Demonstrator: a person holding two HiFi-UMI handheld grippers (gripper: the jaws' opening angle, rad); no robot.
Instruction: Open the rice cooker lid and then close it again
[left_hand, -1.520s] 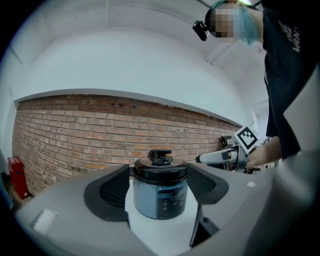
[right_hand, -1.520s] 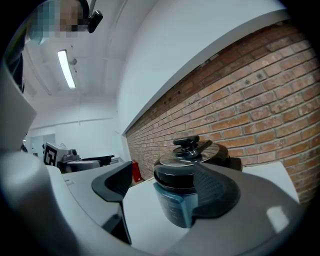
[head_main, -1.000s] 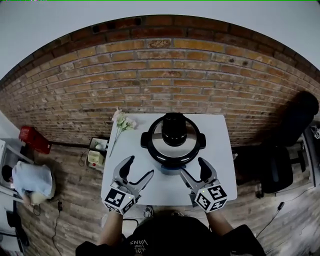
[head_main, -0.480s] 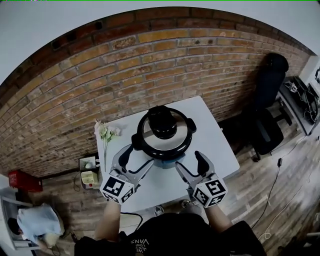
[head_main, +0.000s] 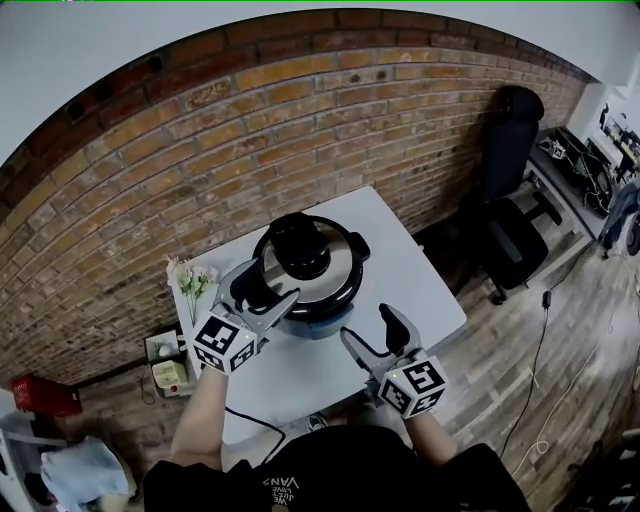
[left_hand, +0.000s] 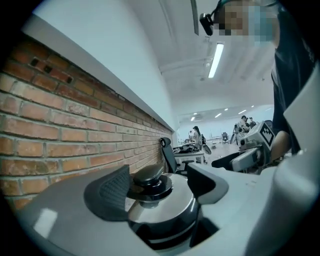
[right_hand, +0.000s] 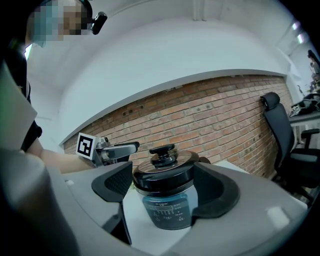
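L gripper (head_main: 268, 285) wide at rice cooker lid (head_main: 332, 264) edge; R gripper (head_main: 367, 322) wide, just in front.

Head view: left gripper (head_main: 264, 291) overlapped the rice cooker's (head_main: 335, 287) left rim; contact could not be determined. Cooker body was mostly hidden under its lid (head_main: 326, 264). Right gripper view: print on the cooker's front panel (right_hand: 167, 212) was too small to read.

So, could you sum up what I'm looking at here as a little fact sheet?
rice cooker: on white table, beside brick wall
lid: closed, black knob on top
left gripper: jaws apart, at the cooker's left side
right gripper: jaws apart, empty, short of the cooker
flowers: at table's left edge
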